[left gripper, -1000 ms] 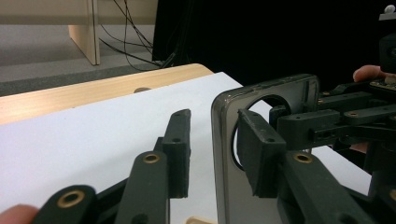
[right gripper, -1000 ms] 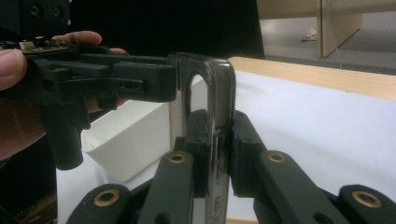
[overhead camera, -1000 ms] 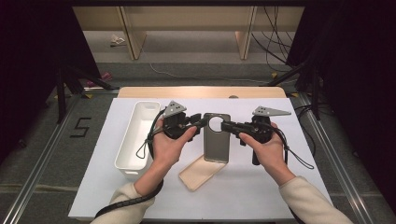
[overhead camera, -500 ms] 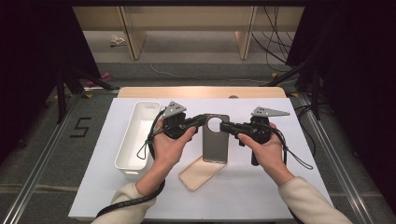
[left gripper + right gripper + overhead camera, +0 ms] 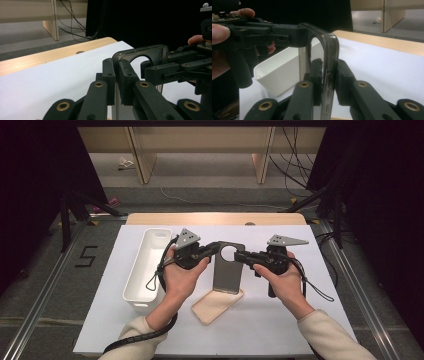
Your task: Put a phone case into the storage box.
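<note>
Smoky phone case [image 5: 228, 268] pinched at its top corners by left gripper [image 5: 216, 249] and right gripper [image 5: 238, 255]; slippage is risked if either clamp is loosened.

Bright, even overhead light; dark surroundings; close gripper-view foregrounds blur softly.

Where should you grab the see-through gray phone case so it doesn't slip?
Grip the gray phone case by its thin side rims near the top, one gripper from each side. It stands upright, so both long edges are free. The left gripper and right gripper already pinch those rims beside the round camera hole; the flat back would probably be too wide.
</note>
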A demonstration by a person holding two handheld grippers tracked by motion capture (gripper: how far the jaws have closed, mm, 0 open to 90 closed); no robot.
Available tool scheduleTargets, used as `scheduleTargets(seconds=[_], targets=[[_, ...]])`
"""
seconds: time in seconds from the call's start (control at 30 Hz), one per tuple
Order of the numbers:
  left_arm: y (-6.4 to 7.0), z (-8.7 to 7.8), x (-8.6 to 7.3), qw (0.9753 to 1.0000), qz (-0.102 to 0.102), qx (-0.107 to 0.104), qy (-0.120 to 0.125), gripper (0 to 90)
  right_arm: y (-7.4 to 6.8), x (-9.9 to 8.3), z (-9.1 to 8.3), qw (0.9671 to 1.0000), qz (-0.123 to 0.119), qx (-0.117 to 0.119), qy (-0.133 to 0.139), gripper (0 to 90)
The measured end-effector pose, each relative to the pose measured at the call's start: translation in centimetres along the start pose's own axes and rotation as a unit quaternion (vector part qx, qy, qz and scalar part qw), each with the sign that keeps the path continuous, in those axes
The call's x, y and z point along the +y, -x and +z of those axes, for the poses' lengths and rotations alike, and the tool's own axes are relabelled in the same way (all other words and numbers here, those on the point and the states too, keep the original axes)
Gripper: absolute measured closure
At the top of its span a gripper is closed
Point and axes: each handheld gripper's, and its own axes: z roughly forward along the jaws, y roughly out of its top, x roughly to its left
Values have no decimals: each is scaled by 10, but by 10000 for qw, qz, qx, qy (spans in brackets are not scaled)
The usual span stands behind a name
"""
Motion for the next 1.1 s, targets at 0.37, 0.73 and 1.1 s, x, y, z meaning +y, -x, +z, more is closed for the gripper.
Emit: scheduleTargets(seconds=[0.37,0.73,1.1], targets=[[-11,-7,5,9996,80,225,129,842,-6,4,1,9990,-426,-97,22,431],[-22,-20,16,9990,208,305,243,841,-2,0,-5,9977,-668,-39,-38,208],[-26,-26,21,9989,247,281,299,841,14,-20,-35,9975,-641,-278,-78,187]])
